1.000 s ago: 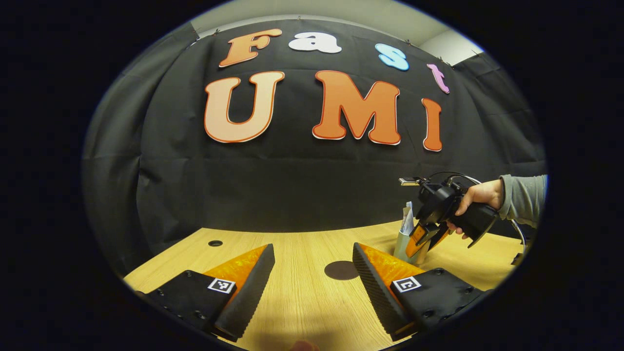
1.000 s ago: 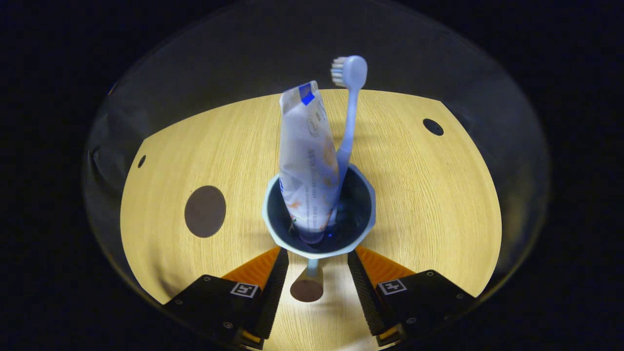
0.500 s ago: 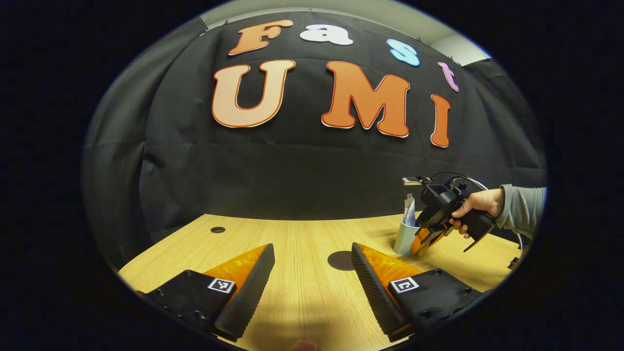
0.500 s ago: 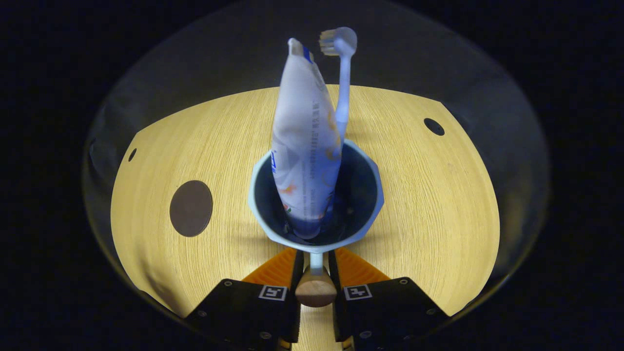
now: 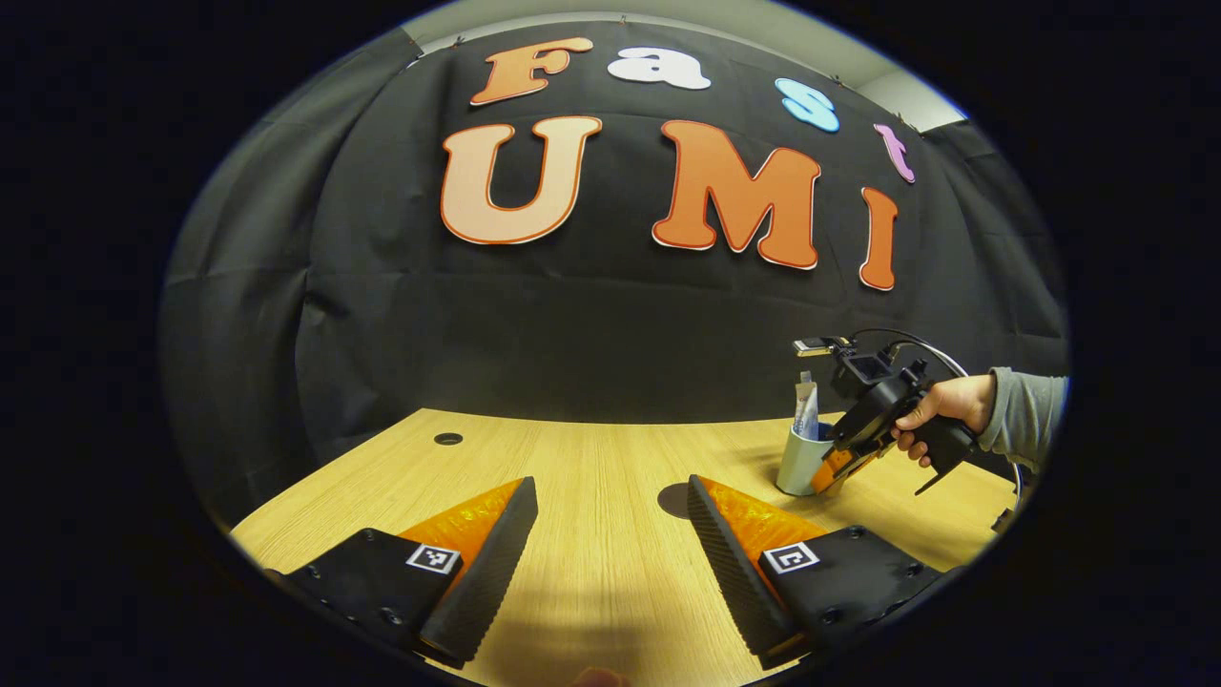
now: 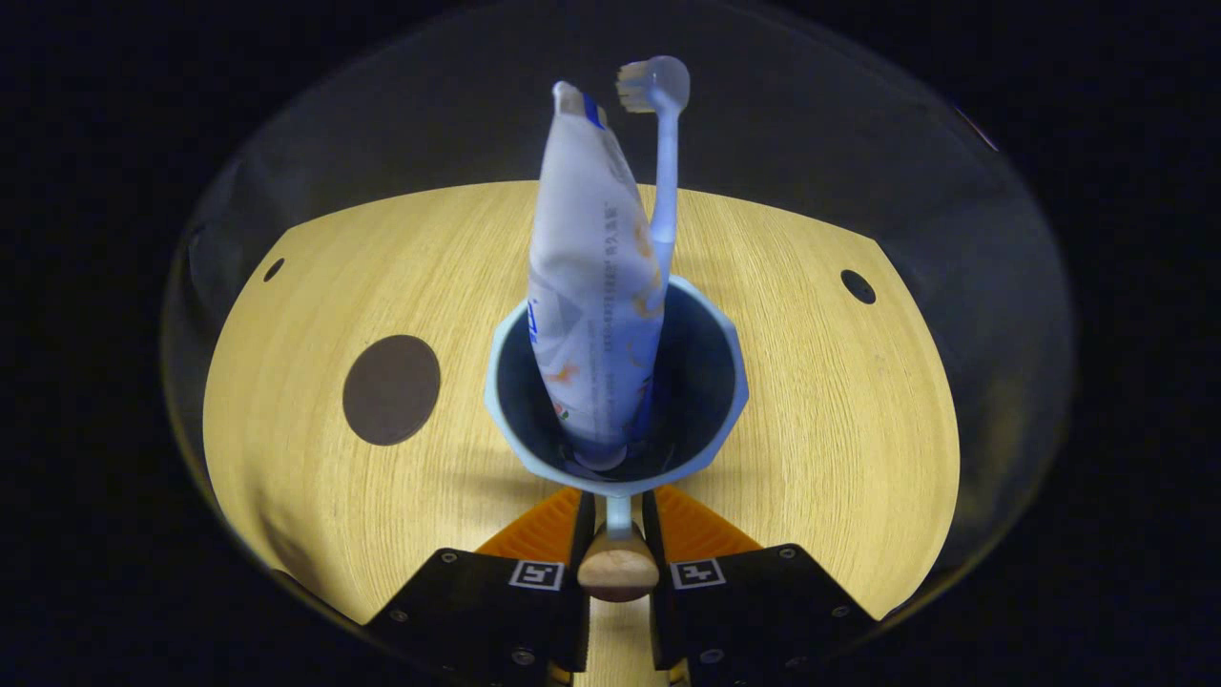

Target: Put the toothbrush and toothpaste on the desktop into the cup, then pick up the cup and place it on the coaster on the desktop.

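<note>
Two tools are in use at a pale wood counter (image 6: 811, 401). In the right gripper view, the right tool (image 6: 618, 534) is seen from above with its fingers (image 6: 563, 539) drawn close together on a narrow handle (image 6: 618, 520) that projects from the near side of the cup (image 6: 725, 382); both fingers press against this handle, and a rounded wooden knob (image 6: 618, 572) at its end sits between them. The cup lies directly ahead of the fingertips, touching them through the handle. Whether the cup's base rests on the counter or is raised off it cannot be told.

Inside the cup, the toothpaste (image 6: 596, 286) tube stands upright with its cap end down, and the toothbrush (image 6: 663, 181) stands just beside it on the right, bristles at the top and facing left. The dark round coaster (image 6: 391, 389) lies on the counter to the left of the cup, apart from it.

In the left gripper view, the left tool (image 5: 610, 549) is held low over the counter with its fingers spread wide and nothing between them. Beyond its right finger, the coaster (image 5: 672, 498) is partly hidden, with the cup (image 5: 799, 463) farther right. The right tool (image 5: 839, 463) is seen at the cup's side, gripped by a hand (image 5: 944, 405) in a grey sleeve (image 5: 1025, 429).
</note>
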`<state>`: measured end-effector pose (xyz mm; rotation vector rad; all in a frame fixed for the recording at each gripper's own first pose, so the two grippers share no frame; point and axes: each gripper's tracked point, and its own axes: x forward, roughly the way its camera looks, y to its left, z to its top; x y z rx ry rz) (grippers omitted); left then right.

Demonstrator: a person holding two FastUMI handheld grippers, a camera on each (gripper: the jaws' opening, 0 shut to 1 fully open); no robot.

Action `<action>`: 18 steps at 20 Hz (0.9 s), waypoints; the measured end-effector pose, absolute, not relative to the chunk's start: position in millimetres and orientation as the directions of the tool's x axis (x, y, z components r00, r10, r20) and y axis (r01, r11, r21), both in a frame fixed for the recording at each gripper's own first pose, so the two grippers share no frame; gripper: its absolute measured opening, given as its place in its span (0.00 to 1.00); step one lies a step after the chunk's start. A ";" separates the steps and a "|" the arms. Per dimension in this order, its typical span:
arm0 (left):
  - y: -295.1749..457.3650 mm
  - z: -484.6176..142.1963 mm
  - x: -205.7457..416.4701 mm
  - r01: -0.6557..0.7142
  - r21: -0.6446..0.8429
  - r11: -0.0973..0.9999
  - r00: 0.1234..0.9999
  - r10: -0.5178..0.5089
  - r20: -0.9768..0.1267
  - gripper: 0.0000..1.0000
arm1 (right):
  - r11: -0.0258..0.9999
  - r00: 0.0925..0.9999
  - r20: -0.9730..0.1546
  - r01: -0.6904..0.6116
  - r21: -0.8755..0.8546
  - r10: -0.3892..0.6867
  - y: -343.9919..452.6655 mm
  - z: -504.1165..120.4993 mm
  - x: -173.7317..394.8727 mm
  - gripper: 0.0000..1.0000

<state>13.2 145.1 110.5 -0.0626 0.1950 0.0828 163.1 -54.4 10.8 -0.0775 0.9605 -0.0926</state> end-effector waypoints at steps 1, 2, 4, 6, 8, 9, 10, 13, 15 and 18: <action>146.8 110.2 9.9 -0.093 -0.057 0.994 0.977 0.080 -0.196 0.99 | 0.993 0.578 -0.808 0.032 -0.113 -0.111 -54.9 11.8 165.0 0.26; 148.7 110.1 5.4 -0.097 -0.058 0.994 0.977 0.084 -0.195 0.99 | 0.992 0.583 -0.805 0.016 -0.121 -0.108 -54.2 12.7 165.8 0.26; 155.6 108.0 2.1 -0.129 -0.043 0.991 0.972 0.118 -0.201 0.99 | 0.996 0.585 -0.809 -0.022 -0.091 -0.061 -49.1 10.5 167.2 0.26; 157.0 108.6 -2.9 -0.138 -0.027 0.990 0.972 0.130 -0.198 0.99 | 0.995 0.595 -0.803 -0.058 -0.086 -0.034 -52.3 8.2 172.2 0.26; 160.5 109.2 -6.2 -0.142 -0.022 0.990 0.971 0.135 -0.199 0.99 | 0.986 0.609 -0.792 -0.097 -0.134 -0.047 -54.7 12.4 175.5 0.26; 161.9 109.2 -8.2 -0.145 -0.025 0.989 0.970 0.137 -0.202 0.99 | 0.984 0.611 -0.790 -0.112 -0.139 -0.042 -56.0 18.1 175.0 0.26; 163.6 108.8 -11.6 -0.152 -0.028 0.988 0.968 0.143 -0.205 0.99 | 0.983 0.609 -0.793 -0.130 -0.130 -0.024 -55.3 18.4 175.4 0.26; 167.5 99.9 -18.9 -0.170 -0.021 0.985 0.962 0.161 -0.220 0.99 | 0.974 0.612 -0.791 -0.171 -0.150 -0.015 -64.5 12.0 179.8 0.26; 166.9 96.8 -20.4 -0.170 -0.023 0.985 0.959 0.160 -0.236 0.99 | 0.971 0.606 -0.795 -0.190 -0.145 -0.001 -63.0 11.0 182.0 0.26; 171.4 95.2 -22.9 -0.174 -0.024 0.984 0.956 0.163 -0.246 0.99 | 0.968 0.598 -0.801 -0.214 -0.134 0.021 -64.0 11.2 181.1 0.26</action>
